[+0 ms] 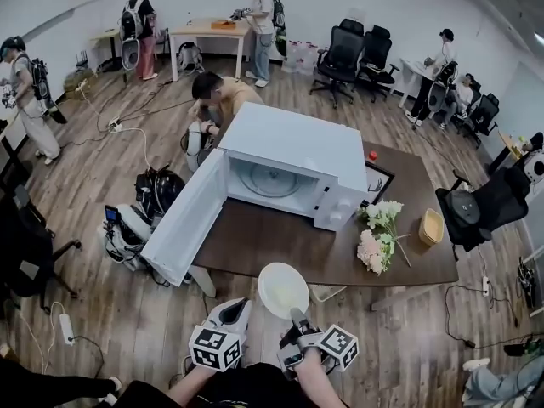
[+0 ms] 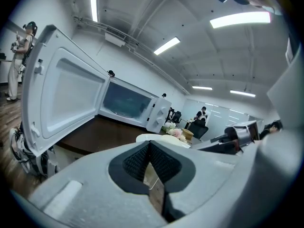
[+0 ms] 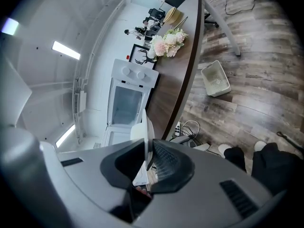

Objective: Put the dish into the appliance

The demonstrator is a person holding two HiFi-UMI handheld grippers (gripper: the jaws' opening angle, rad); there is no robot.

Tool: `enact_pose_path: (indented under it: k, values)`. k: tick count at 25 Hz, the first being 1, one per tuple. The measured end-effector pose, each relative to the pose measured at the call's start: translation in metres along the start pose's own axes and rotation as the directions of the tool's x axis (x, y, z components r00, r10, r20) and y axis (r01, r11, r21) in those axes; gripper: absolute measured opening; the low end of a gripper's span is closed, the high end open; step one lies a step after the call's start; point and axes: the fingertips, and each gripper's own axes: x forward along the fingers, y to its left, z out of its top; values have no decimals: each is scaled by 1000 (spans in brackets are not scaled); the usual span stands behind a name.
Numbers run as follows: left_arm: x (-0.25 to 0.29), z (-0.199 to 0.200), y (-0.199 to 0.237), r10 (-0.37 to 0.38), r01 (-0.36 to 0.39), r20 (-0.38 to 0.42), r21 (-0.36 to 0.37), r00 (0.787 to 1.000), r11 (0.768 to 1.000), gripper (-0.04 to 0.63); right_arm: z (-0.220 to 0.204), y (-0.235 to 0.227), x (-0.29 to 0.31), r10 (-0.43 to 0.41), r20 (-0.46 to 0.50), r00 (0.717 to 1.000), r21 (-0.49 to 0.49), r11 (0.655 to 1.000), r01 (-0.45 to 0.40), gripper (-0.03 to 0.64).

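Note:
A white microwave [image 1: 293,147] stands on the brown table [image 1: 280,245], its door [image 1: 183,219] swung wide open to the left and the glass turntable [image 1: 270,179] showing inside. A white dish [image 1: 283,289] hovers just off the table's near edge, in front of the microwave. My right gripper [image 1: 297,315] is shut on the dish's near rim. In the right gripper view the dish [image 3: 145,129] stands edge-on between the pads of that gripper [image 3: 148,151]. My left gripper [image 1: 235,306] hangs beside it to the left. In its own view the left gripper [image 2: 149,148] is shut with nothing in it.
Pink and white flowers [image 1: 378,236], a yellow bowl [image 1: 431,226] and a picture frame [image 1: 376,181] sit on the table's right half. A white basket [image 1: 325,293] stands on the floor under the near edge. Bags [image 1: 157,192], cables, office chairs [image 1: 340,58] and several people surround the table.

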Motion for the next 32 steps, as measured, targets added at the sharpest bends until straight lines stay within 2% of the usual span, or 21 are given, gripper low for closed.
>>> enact_pose_path:
  k: [13, 22, 32]
  values:
    - [77, 63, 73, -74, 74, -8, 35, 997, 997, 9, 18, 53, 101, 22, 88, 996, 68, 997, -28, 54]
    - [102, 76, 88, -134, 135, -33, 57, 990, 989, 9, 36, 77, 150, 23, 143, 989, 86, 996, -36, 54]
    - [120, 86, 104, -90, 92, -37, 59, 995, 994, 9, 66, 99, 201, 31, 133, 991, 98, 994, -44, 54]
